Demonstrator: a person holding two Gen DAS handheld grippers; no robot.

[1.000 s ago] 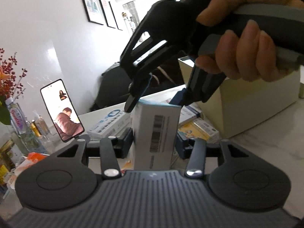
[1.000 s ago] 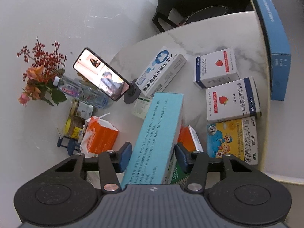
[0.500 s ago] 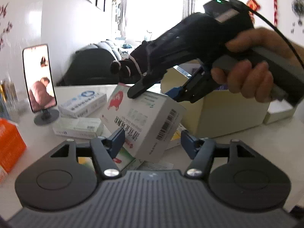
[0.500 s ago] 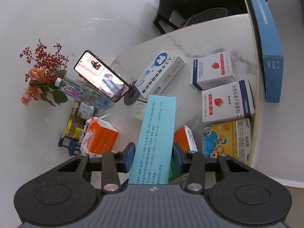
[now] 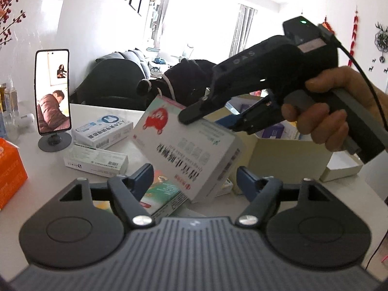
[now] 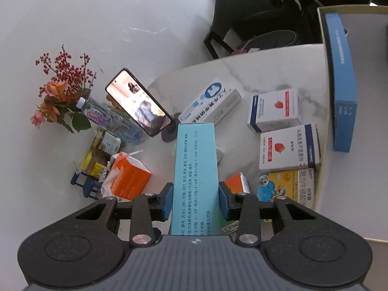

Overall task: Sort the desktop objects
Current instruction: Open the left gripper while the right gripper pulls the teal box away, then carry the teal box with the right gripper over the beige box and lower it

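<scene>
A white medicine box (image 5: 184, 150) with a red apple logo hangs tilted above the table. In the right wrist view its pale teal side (image 6: 195, 160) runs away between the pads. My right gripper (image 6: 196, 198), held by a hand, is closing and its pads press on both sides of the box; from the left wrist view its black fingers (image 5: 191, 115) clamp the box's upper end. My left gripper (image 5: 195, 178) is opening. The box's lower end sits between its blue pads (image 5: 145, 177), clear of both.
On the marble table (image 6: 242, 72) are a phone on a stand (image 5: 52, 92), a blue-and-white box (image 5: 101, 131), a flat white box (image 5: 95, 161), an orange carton (image 5: 9, 169), two strawberry-logo boxes (image 6: 275, 109) and a yellow box (image 6: 286, 186). A cream bin (image 5: 286, 155) at right holds a blue box (image 6: 342, 84).
My left gripper's jaws have spread and let go of the box while that hand rolled and drew back. The right gripper's jaws have narrowed onto the box, which now hangs tilted.
</scene>
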